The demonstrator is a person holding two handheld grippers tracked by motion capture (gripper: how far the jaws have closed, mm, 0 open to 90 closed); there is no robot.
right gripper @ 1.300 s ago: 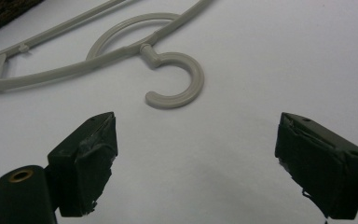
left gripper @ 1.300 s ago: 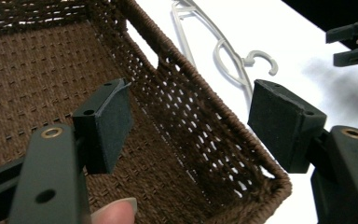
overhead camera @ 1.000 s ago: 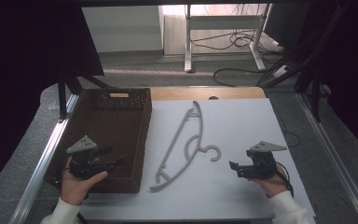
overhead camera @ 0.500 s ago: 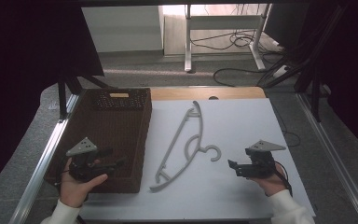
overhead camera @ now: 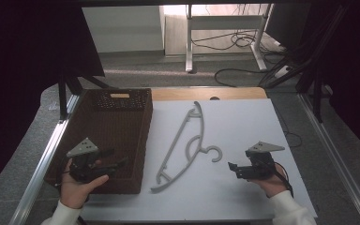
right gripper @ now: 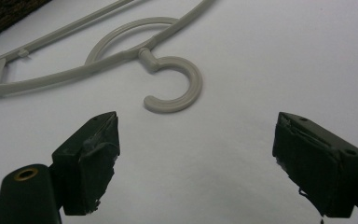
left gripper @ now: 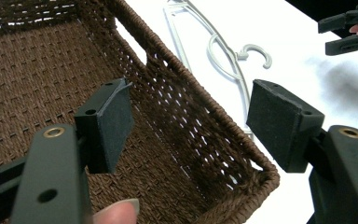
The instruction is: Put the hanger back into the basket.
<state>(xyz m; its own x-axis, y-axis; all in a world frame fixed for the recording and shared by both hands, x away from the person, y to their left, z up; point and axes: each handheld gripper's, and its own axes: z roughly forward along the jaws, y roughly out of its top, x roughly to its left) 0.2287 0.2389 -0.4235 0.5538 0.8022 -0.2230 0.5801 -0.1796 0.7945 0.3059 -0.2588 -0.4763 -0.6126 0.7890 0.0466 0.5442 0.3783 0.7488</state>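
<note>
A grey plastic hanger (overhead camera: 183, 145) lies flat on the white table top (overhead camera: 243, 126), its hook (right gripper: 175, 86) curling toward the right. A brown woven basket (overhead camera: 110, 131) stands on the left side of the table. My left gripper (overhead camera: 117, 164) hovers open over the basket's near right corner; its jaws frame the woven wall (left gripper: 186, 116), with the hanger (left gripper: 219, 51) beyond. My right gripper (overhead camera: 232, 168) is open just above the table, a short way right of the hook, nothing between its pads (right gripper: 95, 154).
The other hand's gripper (left gripper: 349, 32) shows at the far right of the left gripper view. Metal rails run along both table sides. Behind the table are a desk frame and cables (overhead camera: 243, 47) on the floor.
Both grippers have stayed nearly still; the left one has shifted only slightly over the basket's corner. The hanger has not moved.
</note>
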